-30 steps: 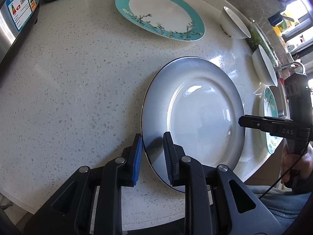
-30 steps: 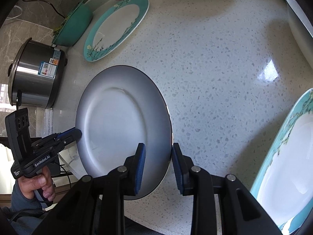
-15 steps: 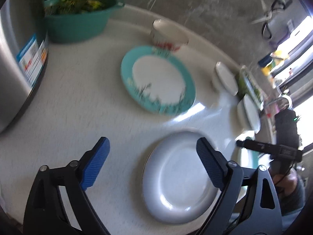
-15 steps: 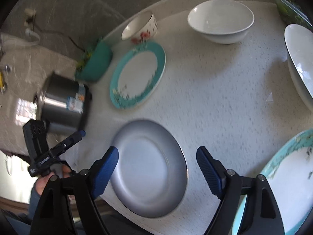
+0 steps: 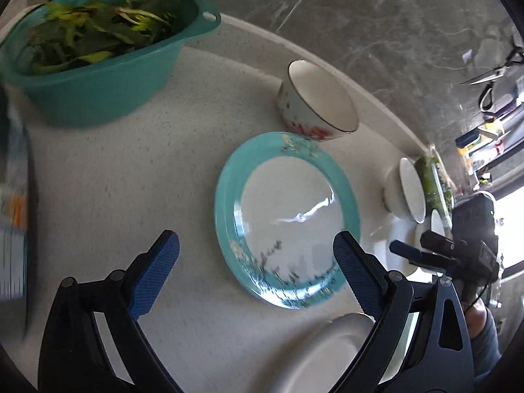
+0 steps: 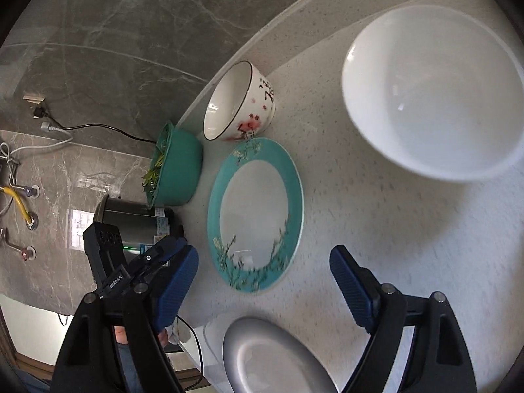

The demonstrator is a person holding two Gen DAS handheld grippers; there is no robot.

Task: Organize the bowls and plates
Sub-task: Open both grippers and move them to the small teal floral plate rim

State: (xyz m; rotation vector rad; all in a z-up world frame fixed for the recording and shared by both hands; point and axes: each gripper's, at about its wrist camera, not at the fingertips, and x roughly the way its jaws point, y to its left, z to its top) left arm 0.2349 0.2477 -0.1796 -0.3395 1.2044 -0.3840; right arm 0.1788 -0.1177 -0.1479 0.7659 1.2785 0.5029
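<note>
A teal-rimmed plate (image 5: 288, 219) lies flat on the speckled counter; it also shows in the right wrist view (image 6: 255, 213). A flowered bowl (image 5: 316, 108) stands just behind it, also seen in the right wrist view (image 6: 239, 101). A grey plate (image 5: 324, 357) lies at the near edge, also in the right wrist view (image 6: 271, 357). My left gripper (image 5: 255, 275) is open and empty above the teal plate's near rim. My right gripper (image 6: 262, 285) is open and empty, between the teal plate and the grey plate. A large white bowl (image 6: 432, 95) sits at the right.
A teal basin of greens (image 5: 95, 55) stands at the back left. A steel rice cooker (image 6: 137, 226) stands beside it. More white bowls (image 5: 406, 196) sit along the right side of the counter. A grey stone wall (image 5: 360, 16) runs behind.
Both grippers let go of the grey plate and opened wide. Both have moved up and away, toward the teal-rimmed plate. The grey plate lies at the near edge of the counter.
</note>
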